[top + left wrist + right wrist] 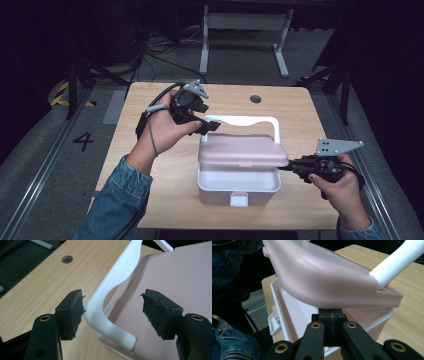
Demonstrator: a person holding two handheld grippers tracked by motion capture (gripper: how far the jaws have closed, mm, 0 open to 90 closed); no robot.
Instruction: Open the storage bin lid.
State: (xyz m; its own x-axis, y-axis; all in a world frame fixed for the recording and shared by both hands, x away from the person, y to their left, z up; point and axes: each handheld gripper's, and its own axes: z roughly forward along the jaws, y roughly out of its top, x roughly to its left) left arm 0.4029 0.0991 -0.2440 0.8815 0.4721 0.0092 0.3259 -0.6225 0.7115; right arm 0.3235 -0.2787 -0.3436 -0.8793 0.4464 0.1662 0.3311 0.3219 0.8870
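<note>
A white storage box (239, 189) stands on the wooden table (300, 117), its pink lid (242, 152) tilted up off the rim on the right side. The white carry handle (240, 120) lies folded toward the far side. My left gripper (202, 125) is open at the handle's left corner. In the left gripper view the jaws of the left gripper (113, 308) straddle the handle (110, 290), the left pad touching it, beside the lid (170, 277). My right gripper (287, 167) is shut, and its tips (330, 315) sit under the raised lid (324, 277) at the box rim (277, 300).
A round cable hole (255, 99) sits near the table's far edge. The box's front latch (238, 200) faces the person. A white desk frame (245, 30) stands on the floor beyond the table, with cables beside it.
</note>
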